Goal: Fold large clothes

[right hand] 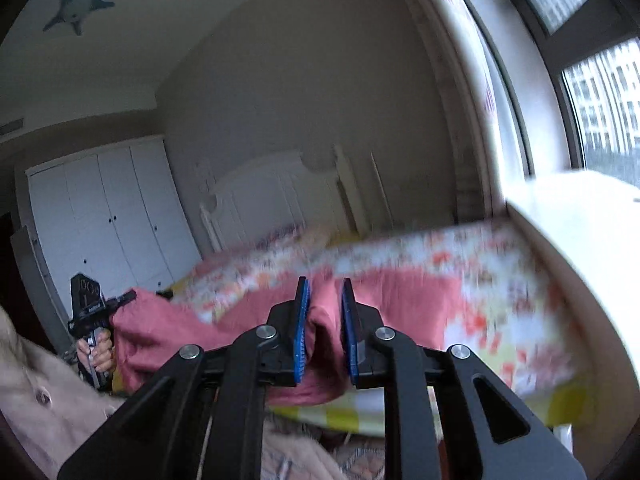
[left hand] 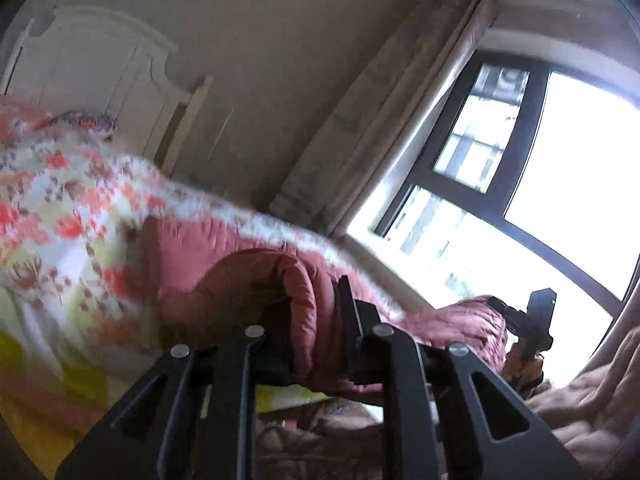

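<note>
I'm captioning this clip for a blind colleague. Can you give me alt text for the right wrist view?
The right claw, its blue pads closed on a bunched fold of the pink garment, holds it over a bed with a floral sheet. At far left the left claw grips the garment's other end. Behind stand a white wardrobe, a white headboard and, at right, a window.

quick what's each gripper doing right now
left gripper: shut on the pink garment
right gripper: shut on the pink garment
</note>
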Available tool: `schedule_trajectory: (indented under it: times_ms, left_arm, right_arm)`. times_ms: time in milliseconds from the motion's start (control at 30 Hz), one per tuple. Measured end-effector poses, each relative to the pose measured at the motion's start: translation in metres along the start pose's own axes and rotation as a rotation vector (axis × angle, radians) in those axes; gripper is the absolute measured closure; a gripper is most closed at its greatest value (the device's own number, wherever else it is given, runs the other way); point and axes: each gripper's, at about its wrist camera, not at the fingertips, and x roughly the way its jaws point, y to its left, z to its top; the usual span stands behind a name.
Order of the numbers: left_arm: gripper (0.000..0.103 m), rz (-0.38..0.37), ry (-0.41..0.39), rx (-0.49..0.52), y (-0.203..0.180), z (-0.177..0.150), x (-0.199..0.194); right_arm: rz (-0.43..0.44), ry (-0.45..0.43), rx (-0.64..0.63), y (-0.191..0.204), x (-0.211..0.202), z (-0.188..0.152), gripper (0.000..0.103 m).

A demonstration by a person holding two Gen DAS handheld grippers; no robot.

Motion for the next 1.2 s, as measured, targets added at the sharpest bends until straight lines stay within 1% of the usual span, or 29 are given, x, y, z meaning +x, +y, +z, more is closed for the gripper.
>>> schedule_trajectory:
  times_ms: [33,100,167,200,233,267,300,367,400,433,467,533,633,700,767,800,833,867,900,933,967,1000,1033,1100,1167,1200]
  left_arm:
    - [0.084,-0.008,-0.014,0.001,-0.001,0.005,-0.004]
    - [0.084,-0.016,-0.041,-0.018,0.002,0.025,0.000]
    - [0.084,-0.034,-0.056,-0.050,0.006,0.045,0.010]
    - [0.084,-0.041,-0.056,-0.050,0.006,0.053,0.017]
    - [0.084,-0.039,-0.050,-0.049,0.006,0.060,0.027]
    - [0.084,-0.026,-0.039,-0.063,0.007,0.066,0.040]
    - [0.084,-0.032,-0.035,-0.078,0.007,0.066,0.046]
    - [0.084,-0.043,-0.033,-0.071,0.003,0.059,0.047]
    - [0.084,-0.023,-0.037,-0.045,0.000,0.054,0.044]
    - [0.084,-0.002,-0.039,-0.027,-0.001,0.050,0.040]
    - [0.084,0.015,-0.040,-0.016,-0.001,0.047,0.036]
    - [0.084,0.024,-0.034,-0.012,0.001,0.042,0.024]
    - [0.084,0.046,-0.032,0.002,0.001,0.034,0.009]
    - [0.084,0.050,-0.030,0.005,0.002,0.030,0.006]
    - [0.084,0.052,-0.033,0.002,0.003,0.026,0.006]
    - [0.084,0.049,-0.035,-0.006,0.004,0.026,0.006]
    - [0.084,0.043,-0.035,-0.014,0.005,0.026,0.008]
    - [0.084,0.042,-0.035,-0.016,0.004,0.026,0.010]
    - [0.084,0.041,-0.034,-0.014,0.004,0.025,0.012]
    - [0.084,0.039,-0.033,-0.011,0.002,0.026,0.014]
    - [0.084,0.041,-0.034,-0.011,0.001,0.026,0.016]
    - [0.084,0.045,-0.034,-0.010,-0.001,0.026,0.017]
    - [0.084,0.052,-0.035,-0.007,-0.003,0.026,0.018]
    - [0.084,0.069,-0.038,0.002,-0.005,0.031,0.020]
    - [0.084,0.087,-0.038,-0.004,-0.001,0.042,0.031]
    - [0.084,0.098,-0.035,-0.013,0.003,0.051,0.042]
  right_arm:
    - [0.005,-0.019,0.011,0.000,0.002,0.009,0.093]
    - [-0.002,-0.049,0.041,-0.004,0.014,0.029,0.094]
    - [-0.072,-0.040,0.060,-0.016,0.044,0.049,0.094]
    - [-0.113,-0.023,0.096,-0.027,0.059,0.054,0.094]
    - [-0.138,0.005,0.132,-0.037,0.072,0.054,0.092]
    - [-0.155,0.053,0.164,-0.047,0.083,0.050,0.092]
    - [-0.167,0.097,0.172,-0.052,0.090,0.043,0.091]
    - [-0.213,0.211,0.173,-0.063,0.098,0.016,0.081]
    - [-0.226,0.251,0.186,-0.067,0.098,0.004,0.050]
    - [-0.239,0.316,0.217,-0.076,0.096,-0.013,0.005]
    - [-0.247,0.377,0.241,-0.082,0.091,-0.033,0.004]
    - [-0.230,0.458,0.252,-0.085,0.079,-0.063,0.004]
    - [-0.096,0.606,0.345,-0.087,0.060,-0.113,0.004]
    - [0.029,0.726,0.405,-0.084,0.054,-0.146,0.004]
    - [0.120,0.808,0.445,-0.076,0.048,-0.173,0.004]
    - [0.148,0.833,0.460,-0.073,0.049,-0.186,0.004]
    - [0.174,0.832,0.481,-0.071,0.048,-0.193,0.004]
    - [0.226,0.814,0.523,-0.070,0.052,-0.201,0.005]
    - [0.288,0.784,0.562,-0.069,0.057,-0.206,0.028]
    - [0.319,0.754,0.567,-0.064,0.058,-0.204,0.064]
    - [0.315,0.713,0.548,-0.061,0.060,-0.199,0.072]
    - [0.273,0.646,0.485,-0.053,0.062,-0.184,0.078]
    - [0.260,0.590,0.425,-0.046,0.064,-0.166,0.082]
    - [0.241,0.469,0.343,-0.036,0.072,-0.119,0.082]
    - [0.220,0.360,0.358,-0.050,0.095,-0.072,0.082]
    - [0.191,0.330,0.357,-0.056,0.106,-0.051,0.082]
